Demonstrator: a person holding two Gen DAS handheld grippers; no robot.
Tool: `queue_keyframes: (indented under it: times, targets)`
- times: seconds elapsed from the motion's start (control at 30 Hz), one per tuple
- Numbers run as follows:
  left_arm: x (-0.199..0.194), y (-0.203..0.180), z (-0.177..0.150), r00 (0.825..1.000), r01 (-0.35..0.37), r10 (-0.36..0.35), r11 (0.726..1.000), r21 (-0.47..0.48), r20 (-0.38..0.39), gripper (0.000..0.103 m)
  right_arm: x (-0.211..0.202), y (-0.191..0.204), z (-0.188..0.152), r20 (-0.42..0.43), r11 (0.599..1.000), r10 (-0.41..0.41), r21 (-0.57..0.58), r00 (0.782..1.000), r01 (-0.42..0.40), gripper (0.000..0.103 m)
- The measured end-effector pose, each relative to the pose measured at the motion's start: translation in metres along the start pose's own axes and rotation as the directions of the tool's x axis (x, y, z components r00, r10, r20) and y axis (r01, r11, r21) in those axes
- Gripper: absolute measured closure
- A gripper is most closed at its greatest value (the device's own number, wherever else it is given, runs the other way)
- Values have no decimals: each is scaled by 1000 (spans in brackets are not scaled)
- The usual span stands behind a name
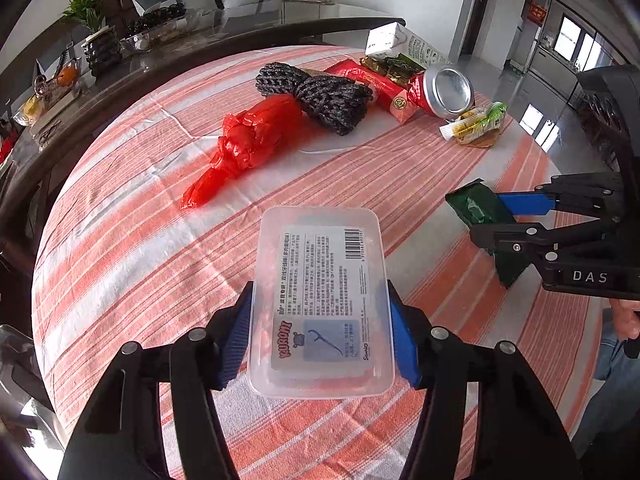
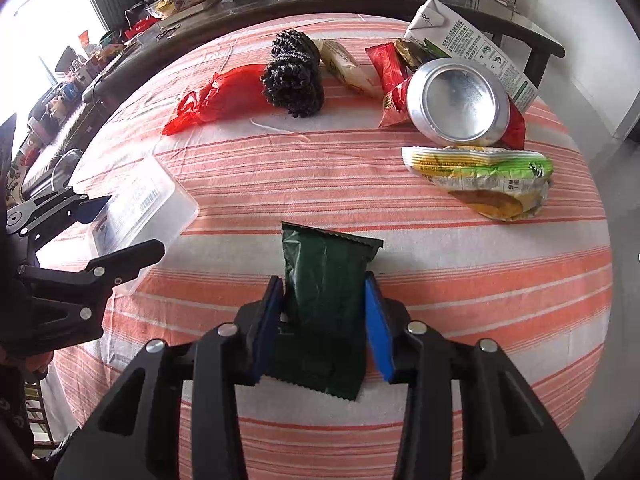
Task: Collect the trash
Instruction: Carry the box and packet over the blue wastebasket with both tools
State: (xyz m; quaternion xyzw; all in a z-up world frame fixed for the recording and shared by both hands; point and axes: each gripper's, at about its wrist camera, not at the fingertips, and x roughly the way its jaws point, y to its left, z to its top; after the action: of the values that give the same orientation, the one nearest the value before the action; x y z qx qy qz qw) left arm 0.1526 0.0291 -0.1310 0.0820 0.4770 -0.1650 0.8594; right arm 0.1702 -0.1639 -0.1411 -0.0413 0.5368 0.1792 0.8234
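Gripping clear plastic box (image 1: 320, 300), crinkled wrapper (image 2: 324, 292).

The surface (image 2: 400, 240) wears a cloth striped in orange-red and white. Between the blue pads of the black left tool (image 1: 320, 340) sits a clear floss-pick box (image 1: 320, 304) with a white label in black print, a barcode and an orange logo. The black right tool (image 2: 325, 332), also blue-padded, frames a dark green wrapper (image 2: 324, 280). Beyond them lie a translucent red plastic bag (image 1: 244, 148), a black foam net (image 1: 320, 96), a red can (image 2: 460, 100) with a silver base, a yellow-green-white snack packet (image 2: 480, 176), a red wrapper (image 2: 386, 64) and a white carton (image 2: 472, 44) with green print.
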Motion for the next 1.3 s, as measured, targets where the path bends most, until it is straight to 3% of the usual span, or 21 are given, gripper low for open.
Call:
queue_keyframes:
  times: [0.27,0.53,0.83,0.93,1.03,1.3]
  targets:
    - [-17,-24,8,994,90,-88,995,-36,67,43,-44,-27,-14,126,998,40,52,991,-47,65]
    - [-25,-125,39,959,265,-266,964,26,100,43,-101,-121,-63,213,980,-71,199,975,28,65]
    - [0,-289,67,904,416,-426,894,166,31,43,-133,-260,-162,169,885,-312,411,935,221,65]
    - [14,-338,71,894,436,-448,873,221,6,43,-131,-294,-191,147,850,-337,472,930,234,65]
    - [34,-375,71,891,443,-454,859,257,-21,43,-129,-316,-206,114,831,-327,508,938,227,65]
    - [81,-434,70,877,476,-472,832,285,-87,43,-132,-348,-233,85,784,-344,573,935,237,65]
